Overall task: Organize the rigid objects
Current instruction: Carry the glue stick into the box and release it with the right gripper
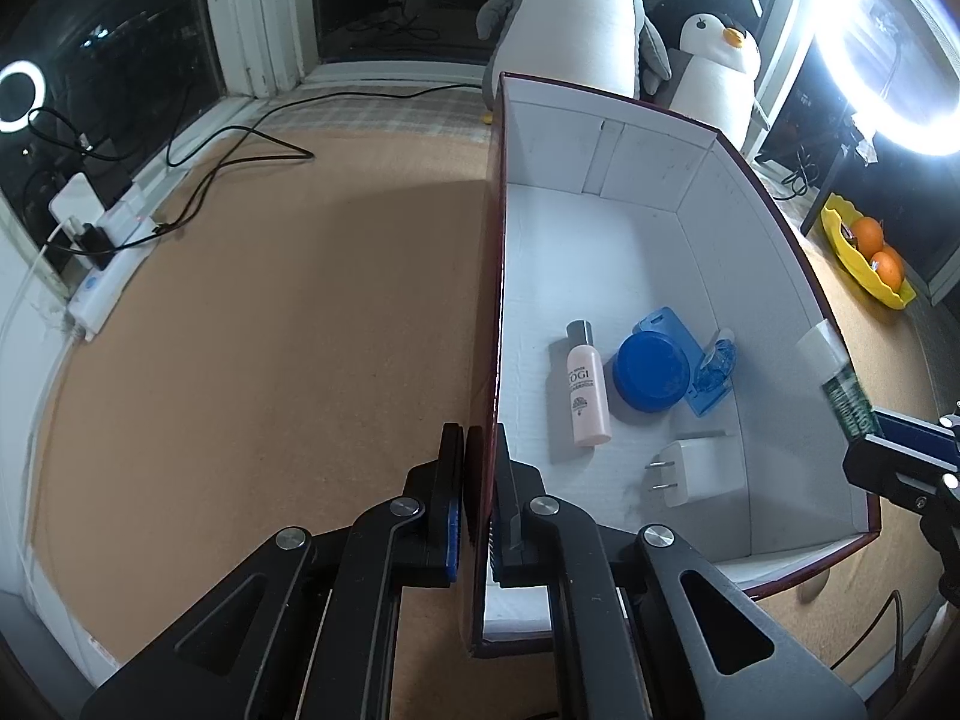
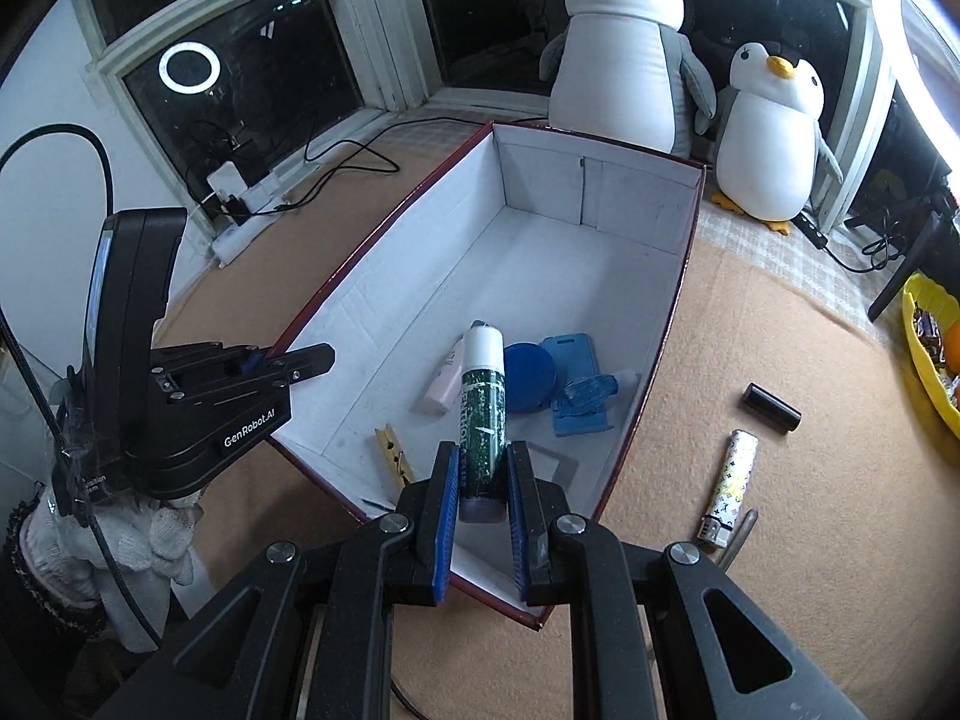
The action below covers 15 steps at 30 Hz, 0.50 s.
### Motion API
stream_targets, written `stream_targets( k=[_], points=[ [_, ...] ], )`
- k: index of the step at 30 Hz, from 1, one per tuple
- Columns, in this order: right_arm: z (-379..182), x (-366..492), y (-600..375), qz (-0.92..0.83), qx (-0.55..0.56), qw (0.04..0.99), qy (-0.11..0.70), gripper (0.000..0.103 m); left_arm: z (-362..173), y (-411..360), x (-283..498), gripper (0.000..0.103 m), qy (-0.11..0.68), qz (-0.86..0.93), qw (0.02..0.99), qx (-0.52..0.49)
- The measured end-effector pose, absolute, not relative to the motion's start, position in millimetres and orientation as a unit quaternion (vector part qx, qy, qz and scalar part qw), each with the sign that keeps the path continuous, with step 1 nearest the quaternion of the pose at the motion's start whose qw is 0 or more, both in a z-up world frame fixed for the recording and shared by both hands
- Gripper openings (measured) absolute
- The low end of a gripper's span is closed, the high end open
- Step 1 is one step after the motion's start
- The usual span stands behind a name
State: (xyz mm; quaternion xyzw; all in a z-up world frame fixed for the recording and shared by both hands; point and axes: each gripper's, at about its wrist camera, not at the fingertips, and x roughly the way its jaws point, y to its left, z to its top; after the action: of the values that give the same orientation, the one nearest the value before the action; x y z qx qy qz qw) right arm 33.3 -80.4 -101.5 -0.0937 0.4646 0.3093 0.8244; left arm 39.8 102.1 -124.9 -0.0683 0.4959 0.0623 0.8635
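Bottle [image 1: 585,384], round lid [image 1: 651,369], charger [image 1: 699,468] inside box [image 1: 600,168]; lighter [image 2: 729,489] outside, right.

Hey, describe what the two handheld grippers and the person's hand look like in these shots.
Both grippers, left gripper and right gripper, are black linkages with silver pivot bolts and blue ribbed pads. The left one's body reads GenRobot.AI in white; a black cable loops above it. The hand wears a white knit glove.

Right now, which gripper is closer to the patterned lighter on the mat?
Right. The right gripper, holding a green tube over the box, is just left of the lighter. The left gripper clamps the box's far wall.
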Motion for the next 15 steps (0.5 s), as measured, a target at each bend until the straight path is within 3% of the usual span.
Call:
stream_targets(
  k=[8, 15],
  points=[
    [-98.6, 33.8, -80.0, 0.316, -0.092, 0.824, 0.461, 0.017, -124.6, 102.3, 39.7, 0.006, 0.496, 0.062, 0.863, -0.068],
    [-87.8, 37.2, -96.8, 0.308, -0.065, 0.836, 0.449, 0.027, -124.5, 103.7, 38.7, 0.006, 0.497, 0.063, 0.863, -0.064]
  ],
)
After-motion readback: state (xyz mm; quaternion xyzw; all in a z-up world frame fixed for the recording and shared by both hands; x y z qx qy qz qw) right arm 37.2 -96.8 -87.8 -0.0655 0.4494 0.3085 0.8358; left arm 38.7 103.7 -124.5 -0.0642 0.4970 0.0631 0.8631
